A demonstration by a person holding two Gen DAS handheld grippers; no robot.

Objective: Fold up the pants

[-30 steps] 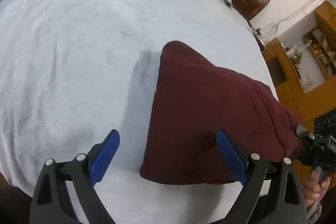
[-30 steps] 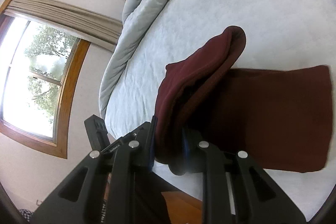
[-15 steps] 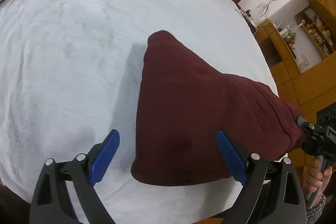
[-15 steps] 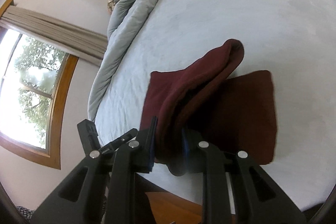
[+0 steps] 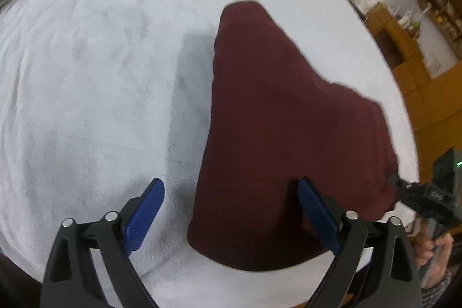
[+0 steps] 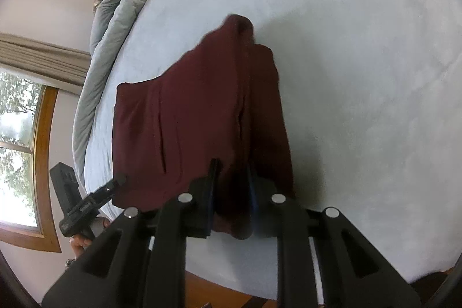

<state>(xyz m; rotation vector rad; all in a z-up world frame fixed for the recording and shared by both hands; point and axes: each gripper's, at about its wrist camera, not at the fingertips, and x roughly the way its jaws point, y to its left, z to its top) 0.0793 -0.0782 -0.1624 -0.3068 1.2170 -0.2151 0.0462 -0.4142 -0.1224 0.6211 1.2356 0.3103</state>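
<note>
The dark maroon pants (image 5: 277, 129) lie folded on the pale bed sheet (image 5: 86, 77), lifted at one edge. My left gripper (image 5: 231, 210) is open, its blue pads straddling the near left edge of the pants. My right gripper (image 6: 231, 186) is shut on the near edge of the pants (image 6: 187, 120) and holds the upper layer raised over the lower one. The right gripper also shows in the left wrist view (image 5: 421, 198) at the far right. Something black, which I cannot identify for sure, touches the pants' left corner in the right wrist view (image 6: 95, 201).
A grey duvet (image 6: 121, 5) is bunched along the far side of the bed. Wooden cabinets (image 5: 427, 77) stand beyond the bed's right side. A window with wooden frame (image 6: 29, 149) is on the wall. The bed's near edge (image 6: 260, 279) lies close below the grippers.
My right gripper has swung the raised layer over, so the pants now look narrower and more stacked. The left gripper stayed open and shifted slightly toward the pants' edge.
</note>
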